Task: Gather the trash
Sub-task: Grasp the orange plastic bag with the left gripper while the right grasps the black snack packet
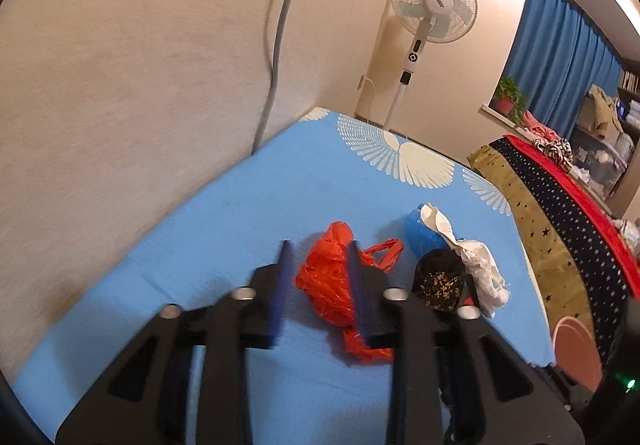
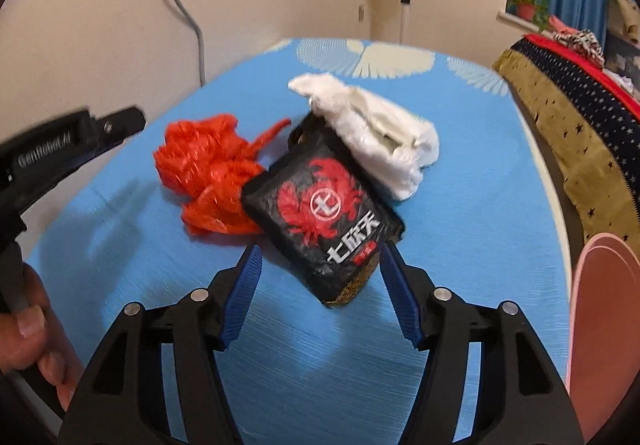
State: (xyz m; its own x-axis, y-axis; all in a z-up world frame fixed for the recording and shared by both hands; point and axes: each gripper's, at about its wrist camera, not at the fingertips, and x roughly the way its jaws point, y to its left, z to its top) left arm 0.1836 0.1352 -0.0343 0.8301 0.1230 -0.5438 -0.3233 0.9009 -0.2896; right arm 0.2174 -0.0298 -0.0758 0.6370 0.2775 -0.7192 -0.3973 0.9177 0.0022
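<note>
Blue patterned sheet (image 1: 240, 205) covers the tabletop; trash clustered at centre frame. Left wrist view: left tongs (image 1: 320, 257) apart, blue pads either side of a crumpled red plastic bag (image 1: 330, 281), which lies on the sheet between them; right pad overlaps the bag's edge, no clear squeeze. To the right of the red bag: a black snack packet (image 1: 438, 281), a blue bag (image 1: 420, 233) behind it, and crumpled white plastic (image 1: 480, 265) at the right of the pile. Right wrist view: right tongs (image 2: 320, 261) apart, the near end of the black packet between the pads, neither pad seen pressing on it; packet tilted, red crest and white lettering facing up. Red bag just left of packet, touching it; white plastic behind, upper right. Pedestal fan (image 1: 434, 5) by the wall at top of frame. A hand (image 2: 28, 329) at lower left edge, grasping the other black tool
</note>
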